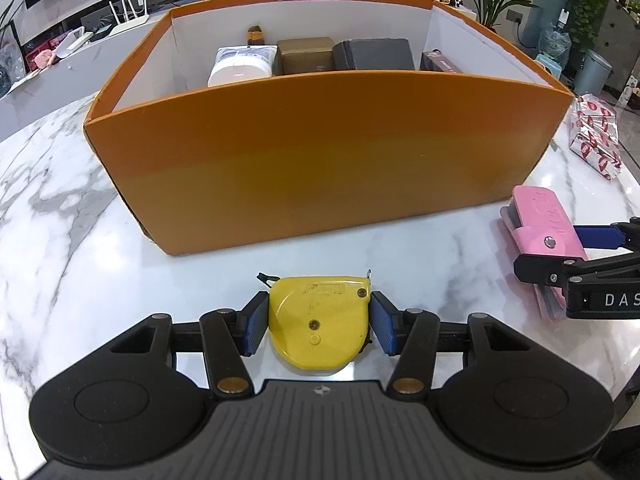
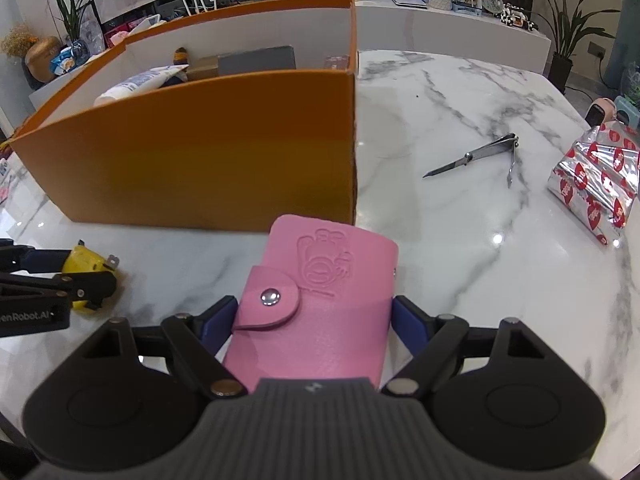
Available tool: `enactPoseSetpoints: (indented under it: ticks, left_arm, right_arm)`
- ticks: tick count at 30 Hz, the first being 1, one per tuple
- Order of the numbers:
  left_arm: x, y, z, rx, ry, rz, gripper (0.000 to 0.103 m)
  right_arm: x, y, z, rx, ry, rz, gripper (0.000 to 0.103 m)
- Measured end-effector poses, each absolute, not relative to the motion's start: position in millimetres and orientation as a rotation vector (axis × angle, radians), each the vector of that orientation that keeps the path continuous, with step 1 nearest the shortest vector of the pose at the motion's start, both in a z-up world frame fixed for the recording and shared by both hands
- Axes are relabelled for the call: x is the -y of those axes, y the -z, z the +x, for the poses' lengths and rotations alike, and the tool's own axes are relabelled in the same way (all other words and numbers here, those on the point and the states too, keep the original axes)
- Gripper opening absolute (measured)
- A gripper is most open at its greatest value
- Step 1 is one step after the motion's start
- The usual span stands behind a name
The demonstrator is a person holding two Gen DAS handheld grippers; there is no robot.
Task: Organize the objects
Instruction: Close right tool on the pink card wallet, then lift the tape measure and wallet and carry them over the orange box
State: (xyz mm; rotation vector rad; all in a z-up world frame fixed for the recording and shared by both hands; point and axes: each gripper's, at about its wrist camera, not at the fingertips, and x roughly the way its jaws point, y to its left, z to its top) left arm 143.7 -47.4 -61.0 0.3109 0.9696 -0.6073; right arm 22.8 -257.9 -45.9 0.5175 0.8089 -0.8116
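Note:
An orange box [image 1: 320, 152] with white inner walls stands on the marble table [image 1: 60, 220]; it holds a white tube, a brown box, a dark grey box and other small items. My left gripper [image 1: 318, 326] has its blue pads against both sides of a yellow tape measure [image 1: 318, 320] lying in front of the box. My right gripper [image 2: 314, 322] has its pads at both sides of a pink snap wallet [image 2: 316, 304], near the box's right front corner [image 2: 352, 148]. The wallet also shows in the left wrist view [image 1: 540, 220], the tape measure in the right wrist view [image 2: 86, 264].
Metal nail clippers [image 2: 476, 156] lie open on the table to the right of the box. A silver packet with red prints [image 2: 596, 180] lies at the right edge, also in the left wrist view [image 1: 596, 136]. A cluttered counter runs behind the table.

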Motion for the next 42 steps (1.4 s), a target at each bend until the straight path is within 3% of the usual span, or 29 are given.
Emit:
enactPoseSetpoints:
  ticks: [24,42]
  left_arm:
    - [42,15,120,-0.880,0.631,0.286,0.062]
    - [54,-66,147,-0.637,0.551,0.148,0.062]
  right_arm:
    - [211,-10,21,-0.722,0.723,0.439,0.084]
    - [216,-94,35,-0.504,0.779,0.366,0.084]
